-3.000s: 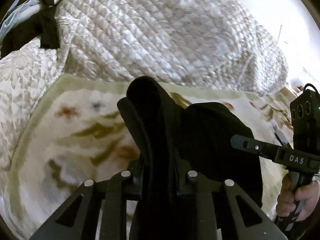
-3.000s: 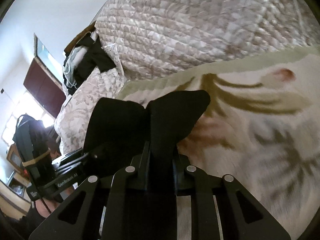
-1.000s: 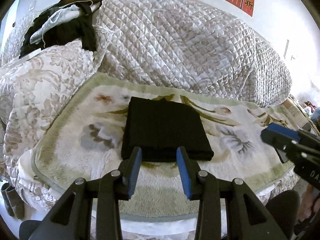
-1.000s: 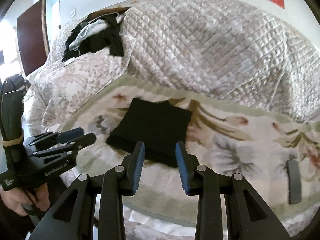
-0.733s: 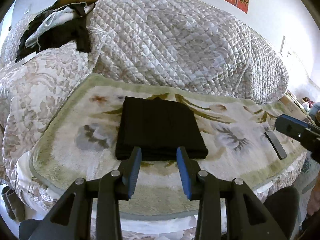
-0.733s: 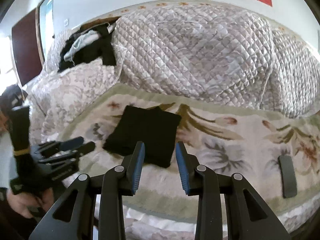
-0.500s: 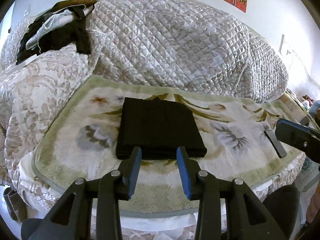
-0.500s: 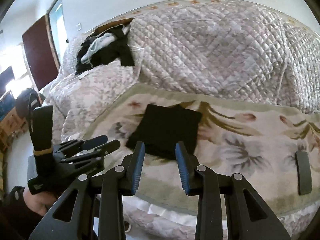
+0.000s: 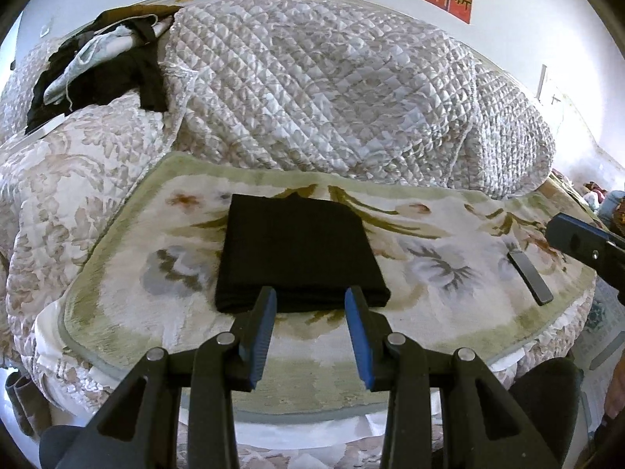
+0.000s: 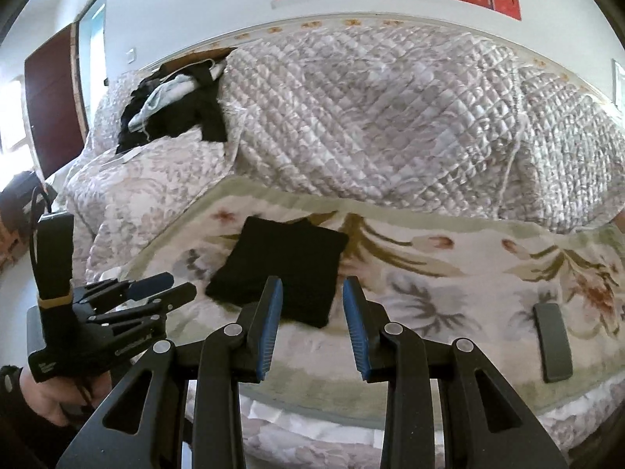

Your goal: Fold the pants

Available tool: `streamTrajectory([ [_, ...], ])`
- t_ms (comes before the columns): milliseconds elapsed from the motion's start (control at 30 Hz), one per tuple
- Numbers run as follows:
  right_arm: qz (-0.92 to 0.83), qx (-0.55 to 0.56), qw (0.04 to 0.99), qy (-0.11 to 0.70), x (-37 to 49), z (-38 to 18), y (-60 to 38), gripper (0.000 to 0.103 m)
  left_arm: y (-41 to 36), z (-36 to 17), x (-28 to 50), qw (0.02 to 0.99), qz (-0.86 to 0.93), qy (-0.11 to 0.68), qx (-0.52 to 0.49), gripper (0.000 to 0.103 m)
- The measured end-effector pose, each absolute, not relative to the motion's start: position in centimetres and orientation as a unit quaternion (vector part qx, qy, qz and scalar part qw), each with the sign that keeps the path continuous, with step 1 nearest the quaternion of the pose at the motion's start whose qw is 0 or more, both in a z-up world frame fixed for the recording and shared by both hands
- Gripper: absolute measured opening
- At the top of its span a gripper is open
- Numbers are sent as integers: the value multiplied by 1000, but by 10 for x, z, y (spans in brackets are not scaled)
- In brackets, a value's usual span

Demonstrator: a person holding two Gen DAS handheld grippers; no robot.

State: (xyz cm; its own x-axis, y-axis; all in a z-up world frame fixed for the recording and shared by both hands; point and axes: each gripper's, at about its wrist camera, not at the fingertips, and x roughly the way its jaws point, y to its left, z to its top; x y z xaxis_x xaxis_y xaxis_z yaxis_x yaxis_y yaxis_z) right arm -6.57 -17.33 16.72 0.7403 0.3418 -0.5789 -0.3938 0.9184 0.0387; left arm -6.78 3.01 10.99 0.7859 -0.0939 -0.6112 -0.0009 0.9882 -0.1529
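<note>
Tongs: left gripper (image 9: 310, 305) spread wide, holding nothing, hanging off the near edge of the blanket (image 9: 449, 312). Right gripper (image 10: 312, 297) likewise wide and empty, off the same edge. Pants (image 9: 299, 250) lie as a compact black rectangle on the blanket's left half, edges squared, no leg or waistband trailing. Dark flat bar (image 9: 530, 272) rests near the right edge, well apart. Judgement: folding appears complete; at most a slight bump on the far edge to smooth.
</note>
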Motion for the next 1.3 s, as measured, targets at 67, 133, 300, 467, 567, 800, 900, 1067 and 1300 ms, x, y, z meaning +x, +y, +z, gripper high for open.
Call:
streamTrajectory([
  [67, 196, -40, 932, 302, -67, 169, -176, 33, 28, 112, -69, 943, -28, 325, -72, 39],
  [133, 195, -40, 933, 301, -68, 170, -177, 33, 28, 113, -71, 943, -29, 323, -72, 39],
  [300, 195, -43, 933, 300, -71, 171, -176, 33, 27, 115, -74, 944, -29, 320, -73, 39],
  [467, 195, -53, 932, 299, -74, 172, -170, 33, 31, 118, -76, 945, -26, 316, -76, 43],
  [567, 198, -63, 930, 302, -74, 167, -163, 33, 34, 120, -79, 946, -22, 313, -78, 47],
  [800, 215, -82, 920, 318, -68, 150, -144, 33, 44, 112, -78, 944, -9, 320, -83, 50],
  [900, 215, -87, 916, 328, -62, 141, -139, 33, 48, 105, -75, 941, -5, 327, -86, 50],
  [1067, 216, -91, 909, 343, -52, 128, -135, 33, 49, 94, -66, 936, -5, 340, -88, 50],
  [1300, 214, -93, 904, 359, -41, 115, -133, 33, 45, 85, -57, 933, -4, 350, -81, 60],
])
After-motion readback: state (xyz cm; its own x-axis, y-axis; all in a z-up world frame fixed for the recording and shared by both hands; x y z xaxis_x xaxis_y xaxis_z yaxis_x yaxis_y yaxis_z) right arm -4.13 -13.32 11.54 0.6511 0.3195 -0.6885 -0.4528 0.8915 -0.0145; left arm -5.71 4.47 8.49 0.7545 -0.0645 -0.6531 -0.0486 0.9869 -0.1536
